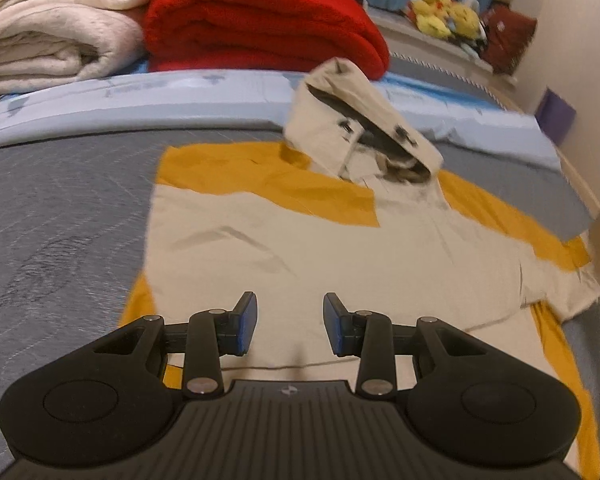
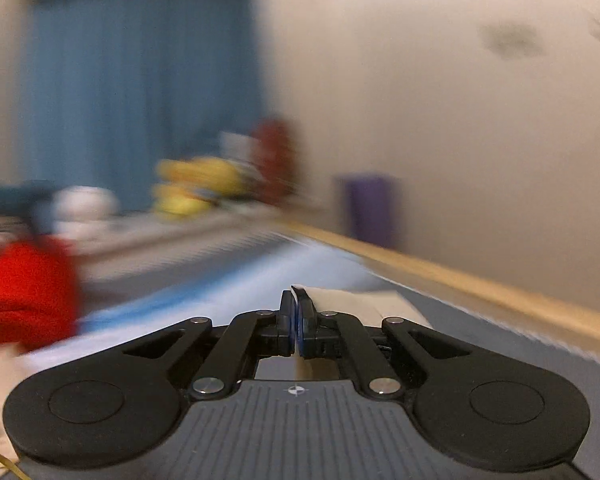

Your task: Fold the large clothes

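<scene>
Jacket [image 1: 300, 240]: cream-and-mustard hooded one, spread flat across the frame's middle on the grey bed [image 1: 60, 208].
Progress: early, I'd say. Body laid out, folds not done.
Axis: hood [image 1: 360, 128] points to the upper right, hem to the bottom.
Left gripper [image 1: 290, 322]: hovering low centre, jaws partly apart, nothing held.
Right gripper [image 2: 298, 330]: clamped tight on a cream fabric edge [image 2: 352, 300], bottom centre.
Beyond: red blanket [image 1: 260, 20], upper left.

The jacket [image 1: 284, 240] lies flat on the bed [image 1: 60, 208], hood [image 1: 352, 124] at its far end. Behind the jacket, two folded blankets [image 1: 260, 20] sit side by side. Further back, right of the jacket, plush toys [image 1: 444, 12] sit on a ledge.
</scene>
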### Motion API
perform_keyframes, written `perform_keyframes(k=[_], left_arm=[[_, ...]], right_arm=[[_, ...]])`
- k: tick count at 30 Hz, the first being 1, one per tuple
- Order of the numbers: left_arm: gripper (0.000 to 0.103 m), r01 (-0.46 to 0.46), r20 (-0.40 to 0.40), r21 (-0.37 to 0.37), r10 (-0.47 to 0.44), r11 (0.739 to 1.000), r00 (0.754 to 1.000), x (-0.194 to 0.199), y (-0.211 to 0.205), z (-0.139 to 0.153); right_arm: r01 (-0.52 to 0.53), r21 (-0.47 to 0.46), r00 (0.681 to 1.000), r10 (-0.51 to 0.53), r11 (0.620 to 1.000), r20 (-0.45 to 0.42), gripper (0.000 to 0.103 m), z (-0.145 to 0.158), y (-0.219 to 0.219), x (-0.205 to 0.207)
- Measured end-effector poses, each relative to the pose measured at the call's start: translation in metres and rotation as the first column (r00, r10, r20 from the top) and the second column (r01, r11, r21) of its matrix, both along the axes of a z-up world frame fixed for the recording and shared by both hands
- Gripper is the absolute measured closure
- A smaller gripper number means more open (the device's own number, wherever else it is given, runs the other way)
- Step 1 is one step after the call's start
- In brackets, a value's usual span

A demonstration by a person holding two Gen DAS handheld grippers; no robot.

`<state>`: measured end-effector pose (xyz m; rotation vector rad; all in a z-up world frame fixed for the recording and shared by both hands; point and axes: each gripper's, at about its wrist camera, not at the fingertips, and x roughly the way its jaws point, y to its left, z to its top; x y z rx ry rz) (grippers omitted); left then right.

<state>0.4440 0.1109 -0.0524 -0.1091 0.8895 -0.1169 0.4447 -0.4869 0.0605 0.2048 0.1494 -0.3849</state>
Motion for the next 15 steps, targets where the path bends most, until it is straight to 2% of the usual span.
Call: perform_keyframes(k=[2, 4, 6, 7, 8, 9, 11, 12, 15], left_arm=[[0.063, -0.031, 0.008, -0.024, 0.031, 0.999, 0.999, -0.002, 0.015, 0.007], [0.063, -0.061, 0.010, -0.050, 0.062, 0.997, 0.998, -0.004, 0.028, 0.012], [0.063, -0.088, 0.010, -0.085, 0.089, 0.993, 0.996, -0.006, 0.042, 0.016], [0.063, -0.097, 0.007, -0.098, 0.098, 0.990, 0.995, -0.006, 0.048, 0.018], [0.063, -0.106, 0.002, -0.111, 0.107, 0.988, 0.994, -0.007, 0.054, 0.019], [0.063, -0.114, -0.002, -0.120, 0.115, 0.986, 0.993, -0.007, 0.059, 0.019], [0.063, -0.134, -0.008, -0.136, 0.134, 0.982, 0.991, -0.007, 0.067, 0.019], [0.063, -0.143, -0.013, -0.143, 0.143, 0.979, 0.990, -0.007, 0.070, 0.019], [0.063, -0.161, -0.022, -0.158, 0.159, 0.974, 0.987, -0.009, 0.075, 0.017]], right_arm=[[-0.178, -0.041, 0.982, 0.180, 0.983, 0.050, 0.103, 0.022, 0.063, -0.009], [-0.365, -0.068, 0.927, 0.369, 0.929, 0.073, 0.102, 0.035, 0.124, -0.021], [-0.571, -0.051, 0.818, 0.573, 0.819, 0.045, 0.100, 0.036, 0.182, -0.030], [-0.670, -0.010, 0.742, 0.670, 0.742, 0.004, 0.099, 0.033, 0.208, -0.033], [-0.731, 0.038, 0.681, 0.732, 0.681, -0.029, 0.095, 0.027, 0.230, -0.037], [-0.760, 0.089, 0.641, 0.766, 0.643, -0.056, 0.092, 0.019, 0.248, -0.043], [-0.770, 0.164, 0.609, 0.787, 0.616, -0.097, 0.090, 0.004, 0.270, -0.058], [-0.759, 0.194, 0.612, 0.783, 0.621, -0.112, 0.090, 0.000, 0.273, -0.063], [-0.685, 0.266, 0.667, 0.731, 0.678, -0.146, 0.086, -0.009, 0.261, -0.082]])
